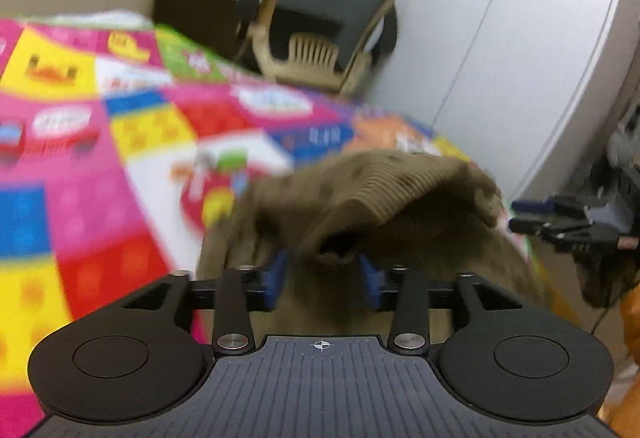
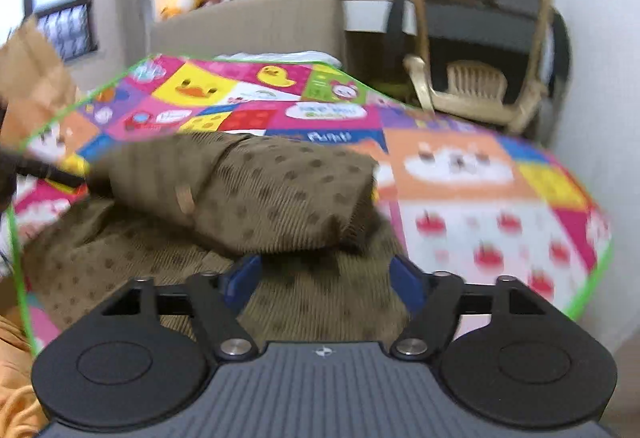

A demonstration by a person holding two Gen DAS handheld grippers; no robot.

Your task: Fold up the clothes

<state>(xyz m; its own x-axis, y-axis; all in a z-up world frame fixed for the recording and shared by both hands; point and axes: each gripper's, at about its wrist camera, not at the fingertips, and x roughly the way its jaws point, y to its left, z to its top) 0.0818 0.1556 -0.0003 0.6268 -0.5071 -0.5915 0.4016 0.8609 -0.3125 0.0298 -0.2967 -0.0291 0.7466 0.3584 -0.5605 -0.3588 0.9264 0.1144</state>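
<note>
A fold is underway: the brown dotted corduroy garment (image 2: 256, 197) on the colourful patchwork play mat (image 2: 480, 177) is pinched by the left gripper (image 1: 326, 258), its hem doubled over; the right gripper (image 2: 324, 270) is released above it.

**Clearances and obstructions, play mat surface**

- Brown corduroy garment (image 2: 280, 197): bunched in a raised fold at the near edge of the play mat (image 2: 500, 205), filling the space directly ahead of the right gripper (image 2: 324, 270), whose blue fingers stand spread with cloth between them.
- Left gripper (image 1: 326, 270): fingers buried in the same cloth; no free gap there.
- Mat, far and right portions: bare, passable.
- Beige chair (image 2: 480, 77): stands just beyond the mat's far right corner.
- Headboard (image 2: 248, 21): bounds the far edge.
- White wall (image 1: 500, 37): beyond the mat's right side.
</note>
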